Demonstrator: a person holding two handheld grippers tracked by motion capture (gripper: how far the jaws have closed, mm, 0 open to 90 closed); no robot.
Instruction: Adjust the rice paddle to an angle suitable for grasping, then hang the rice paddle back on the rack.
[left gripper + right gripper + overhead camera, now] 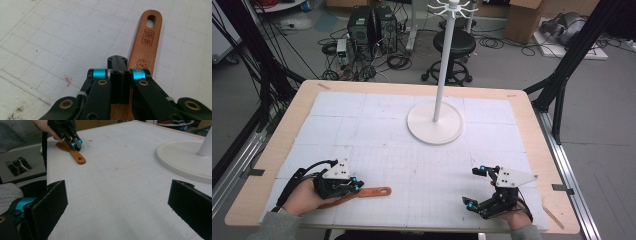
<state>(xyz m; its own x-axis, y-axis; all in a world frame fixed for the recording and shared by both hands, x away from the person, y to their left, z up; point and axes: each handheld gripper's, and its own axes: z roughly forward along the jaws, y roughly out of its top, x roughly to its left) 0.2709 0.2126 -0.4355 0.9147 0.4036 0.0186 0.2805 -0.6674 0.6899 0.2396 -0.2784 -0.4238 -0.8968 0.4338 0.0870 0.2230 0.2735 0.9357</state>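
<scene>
A brown wooden spatula [373, 192] lies flat near the table's front left, its handle with the hanging hole pointing right. My left gripper [357, 184] rests over it, held by a hand. In the left gripper view the two black jaws [117, 61] stand pressed together, and the handle [146, 47] runs beneath and past them; nothing shows between the pads. My right gripper [474, 187] sits at the front right, jaws wide apart and empty. The right gripper view [117, 202] looks across the mat to the spatula [76, 156] and the left gripper [75, 142].
A white stand with a round base [434, 131] and a tall pole [442, 75] topped by hooks is at the table's middle back, with its base [182, 160] near the right jaw. The gridded white mat [412, 165] covers the wooden table. A stool and computers stand on the floor behind.
</scene>
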